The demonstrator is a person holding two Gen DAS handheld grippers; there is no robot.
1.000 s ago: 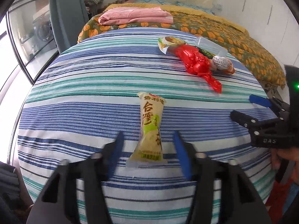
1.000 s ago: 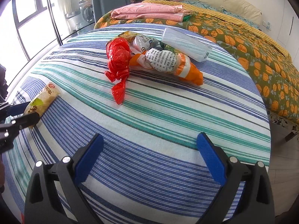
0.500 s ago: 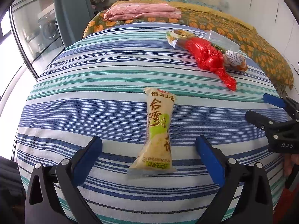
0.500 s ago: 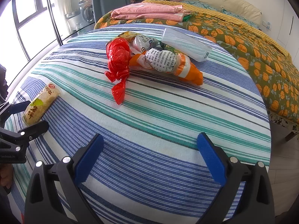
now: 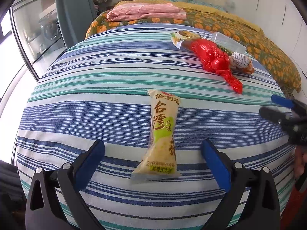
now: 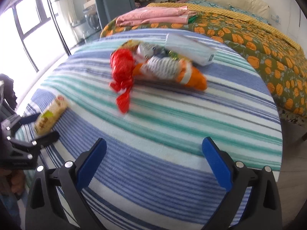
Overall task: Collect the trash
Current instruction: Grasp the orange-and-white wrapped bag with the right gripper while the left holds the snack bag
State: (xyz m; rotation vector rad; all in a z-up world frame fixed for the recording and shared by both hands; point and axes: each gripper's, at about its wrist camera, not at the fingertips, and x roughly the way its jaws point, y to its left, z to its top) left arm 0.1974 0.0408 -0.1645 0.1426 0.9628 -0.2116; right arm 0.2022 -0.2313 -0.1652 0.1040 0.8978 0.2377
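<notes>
**Hovering wide over a yellow snack packet**

Blurring smears most of the right wrist view, so lettering on the rubbish heap (image 6: 159, 65) cannot be read there. Cut off at the bottom of both views: the black gripper bodies, with only blue pads and finger frames showing. Half hidden behind the red plastic bag (image 5: 214, 59): a crumpled printed wrapper (image 5: 239, 59) with tiny text too small to read, an orange packet (image 6: 193, 76) and a clear pack of tissues (image 5: 228, 42) at the far side. Partly covered too, a green-and-yellow wrapper (image 5: 182, 36) tucked under the bag's far end.

Legible on the yellow snack packet (image 5: 163, 134): large brown Chinese characters 台湾 with 风味 beside them on a green patch, smaller white characters along the top (roughly 倍利客, not certain), and a line starting with "20" near the bottom seal.

Lying flat on the striped bedspread (image 5: 86, 99), lengthwise, lower end between the pads of the left gripper (image 5: 153, 157), touched by neither. Spread wide, that one, pinching nothing. Likewise spread and empty, the right gripper (image 6: 153, 157), over bare stripes, well apart from the heap. Folded pink cloth (image 5: 145, 13) far back on the floral quilt (image 5: 268, 57).
</notes>
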